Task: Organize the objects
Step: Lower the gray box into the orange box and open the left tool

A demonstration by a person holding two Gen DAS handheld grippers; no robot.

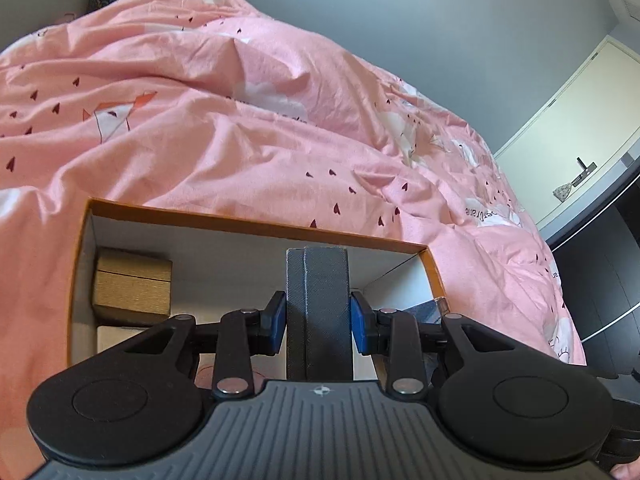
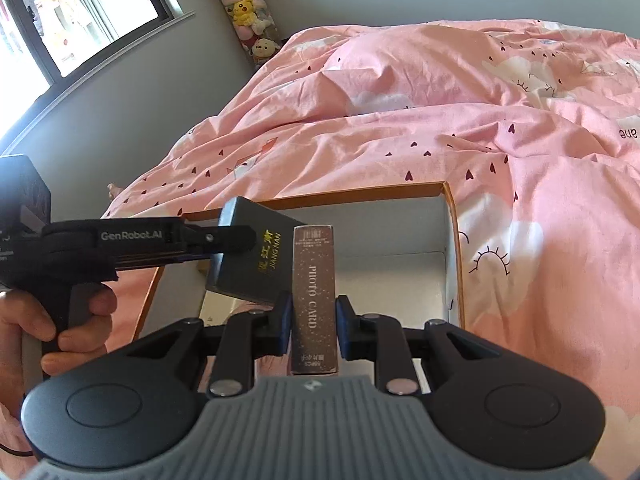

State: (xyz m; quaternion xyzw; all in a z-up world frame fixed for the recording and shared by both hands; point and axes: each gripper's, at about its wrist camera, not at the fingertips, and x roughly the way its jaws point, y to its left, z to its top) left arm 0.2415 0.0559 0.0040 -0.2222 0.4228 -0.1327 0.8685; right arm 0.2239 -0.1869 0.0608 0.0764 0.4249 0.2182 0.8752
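- Orange-rimmed box [image 1: 256, 226] lies open on the bed, sunk into the pink duvet [image 1: 224, 120]; white inside.
- Left gripper [image 1: 318, 314] clamped on a dark grey box [image 1: 318, 300], held over the open box; blue pads press both its sides.
- Right gripper [image 2: 312, 320] clamped on a brown box [image 2: 314, 300] lettered "PHOTO CARD", held upright over the near part of the open box.
- Tan wooden box [image 1: 132, 286] sits in the far left corner inside.
- Hand [image 2: 60, 320] grips the left gripper's handle.

A dark grey box [image 2: 256, 256] hangs tilted above the orange-rimmed carton [image 2: 454, 240]. A brown box [image 2: 314, 300] (lettered "PHOTO CARD") stands beside it.
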